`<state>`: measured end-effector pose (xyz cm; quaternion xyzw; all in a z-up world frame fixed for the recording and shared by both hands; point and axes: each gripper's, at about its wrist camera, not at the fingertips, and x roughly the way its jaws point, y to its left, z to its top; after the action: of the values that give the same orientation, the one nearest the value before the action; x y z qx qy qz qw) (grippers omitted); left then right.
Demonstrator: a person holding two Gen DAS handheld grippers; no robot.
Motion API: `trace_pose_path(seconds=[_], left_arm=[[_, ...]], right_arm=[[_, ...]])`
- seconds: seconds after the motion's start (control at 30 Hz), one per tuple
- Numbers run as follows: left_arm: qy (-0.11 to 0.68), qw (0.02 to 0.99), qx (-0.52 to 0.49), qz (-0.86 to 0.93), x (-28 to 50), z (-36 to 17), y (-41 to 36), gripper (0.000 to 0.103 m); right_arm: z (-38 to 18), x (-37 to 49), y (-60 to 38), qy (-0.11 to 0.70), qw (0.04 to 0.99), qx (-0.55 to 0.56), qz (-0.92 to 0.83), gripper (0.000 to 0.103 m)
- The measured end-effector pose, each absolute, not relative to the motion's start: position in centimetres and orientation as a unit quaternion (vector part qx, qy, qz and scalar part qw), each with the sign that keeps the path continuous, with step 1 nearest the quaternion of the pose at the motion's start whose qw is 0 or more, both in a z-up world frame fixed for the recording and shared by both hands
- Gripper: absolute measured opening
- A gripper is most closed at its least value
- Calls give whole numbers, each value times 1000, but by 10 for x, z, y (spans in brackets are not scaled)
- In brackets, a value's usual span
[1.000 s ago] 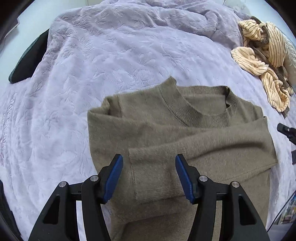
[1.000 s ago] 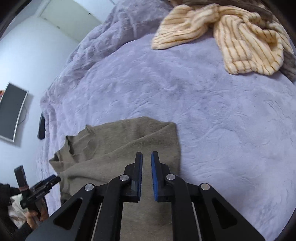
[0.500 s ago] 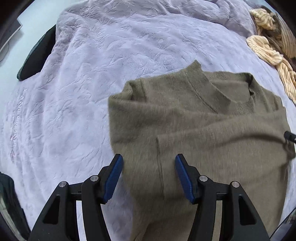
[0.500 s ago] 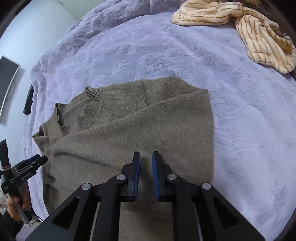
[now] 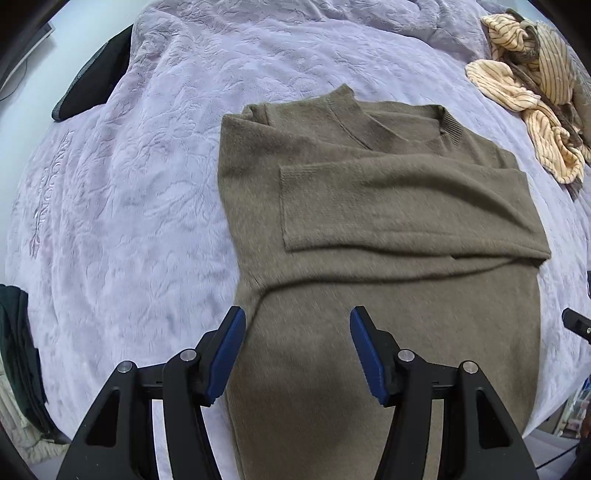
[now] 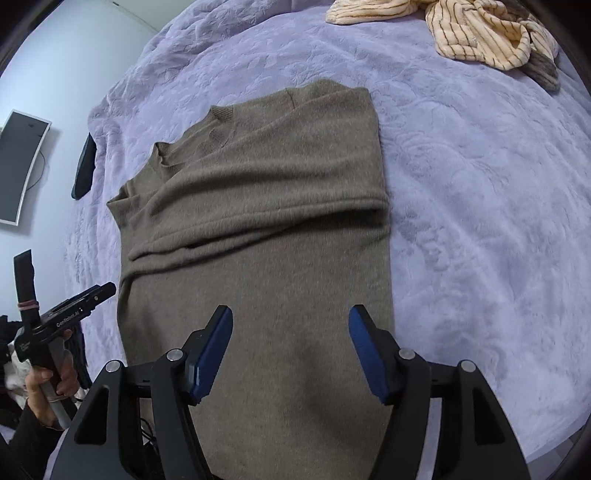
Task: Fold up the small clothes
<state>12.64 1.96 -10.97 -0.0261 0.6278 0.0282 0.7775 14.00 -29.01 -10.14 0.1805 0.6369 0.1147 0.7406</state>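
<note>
An olive-brown knit sweater [image 5: 388, 236] is laid flat on the lavender bedspread [image 5: 129, 192], neckline away from the cameras, with both sides folded in and one sleeve [image 5: 399, 206] laid crosswise over the chest, so that a long narrow panel is formed. The sleeve stage of the fold is judged complete, and the lengthwise fold, hem to collar, is judged to be the step in hand. The left tool [image 5: 295, 354] is held with its blue pads spread wide and nothing between them, above the lower left part of the panel; the right tool [image 6: 290, 352] is likewise spread and empty, above the lower right part. For the next move, both tools would need to be brought down to the hem, which lies below the frame edge in both views, closed on its two corners, and carried up together. A striped cream garment [image 6: 480, 33] is left in a heap near the far edge of the bed.
</note>
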Motion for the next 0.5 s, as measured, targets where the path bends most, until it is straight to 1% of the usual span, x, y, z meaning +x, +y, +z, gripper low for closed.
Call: trace_pose_path(seconds=[0.13, 0.17, 0.2, 0.23, 0.27, 0.5], left_arm=[[625, 779, -29, 34, 108, -98, 8, 60], [626, 779, -29, 37, 104, -95, 4, 63], [627, 777, -31, 41, 102, -94, 2, 86], [629, 775, -31, 48, 99, -92, 0, 97], [628, 775, -30, 56, 94, -90, -3, 102], [623, 778, -40, 67, 62, -80, -27, 102]], right_arm=[[-95, 122, -289, 643, 733, 178, 130, 72], [-93, 119, -289, 644, 733, 175, 134, 72], [-91, 115, -289, 645, 731, 172, 140, 72], [-89, 113, -289, 646, 729, 171, 145, 74], [-88, 110, -290, 647, 728, 170, 149, 76], [-79, 86, -292, 652, 718, 150, 192, 79]])
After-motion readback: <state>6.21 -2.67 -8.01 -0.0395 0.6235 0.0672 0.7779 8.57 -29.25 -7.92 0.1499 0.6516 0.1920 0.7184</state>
